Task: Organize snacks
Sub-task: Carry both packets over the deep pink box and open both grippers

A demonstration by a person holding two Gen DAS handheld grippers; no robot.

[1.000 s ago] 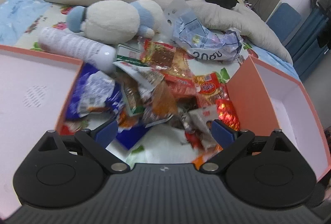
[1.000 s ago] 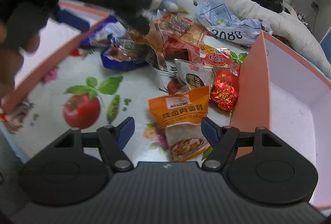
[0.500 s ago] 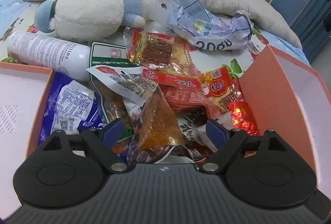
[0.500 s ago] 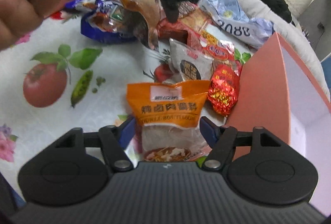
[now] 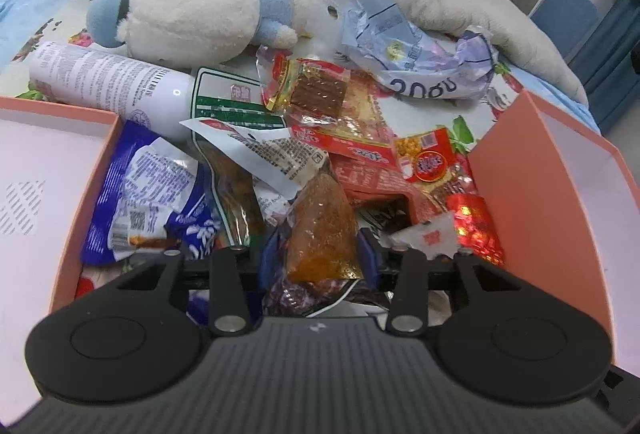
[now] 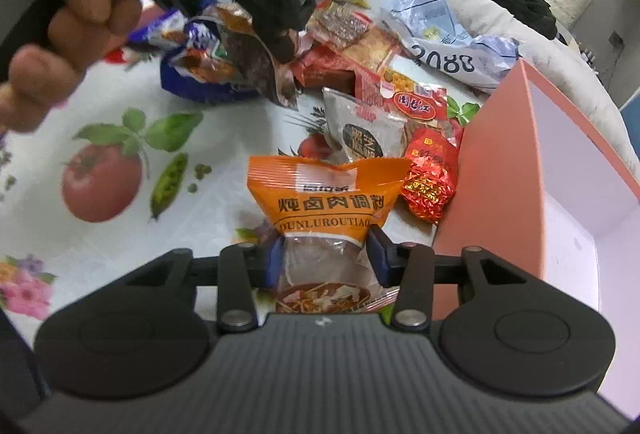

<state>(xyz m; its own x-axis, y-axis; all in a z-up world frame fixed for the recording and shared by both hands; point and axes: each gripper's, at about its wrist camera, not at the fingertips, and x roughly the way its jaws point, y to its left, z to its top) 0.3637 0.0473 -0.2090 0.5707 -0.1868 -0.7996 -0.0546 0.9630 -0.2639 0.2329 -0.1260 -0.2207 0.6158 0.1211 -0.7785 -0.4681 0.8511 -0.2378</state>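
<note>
Snack packets are heaped on a bedsheet [image 6: 100, 234] printed with tomatoes and peas, between two orange boxes. An amber clear pouch [image 5: 320, 230] on the near side of the heap is pinched between the blue pads of the left gripper [image 5: 318, 258], whose jaws have just been closing onto it. An orange seasoning packet [image 6: 324, 197], lying apart from the heap beside the right orange box [image 6: 492, 169], is clamped at its lower half by the right gripper [image 6: 326, 258], whose jaws have likewise just been closing. A red foil packet [image 6: 430, 181] is seen touching that box's wall. The left orange box [image 5: 92, 169] is bordered by a blue wrapper [image 5: 148, 189]. Behind the heap, a white spray can [image 5: 108, 81], a plush toy [image 5: 200, 13] and a crumpled plastic bag [image 5: 416, 49] are seen. A hand [image 6: 68, 21] is seen holding the left gripper.
</note>
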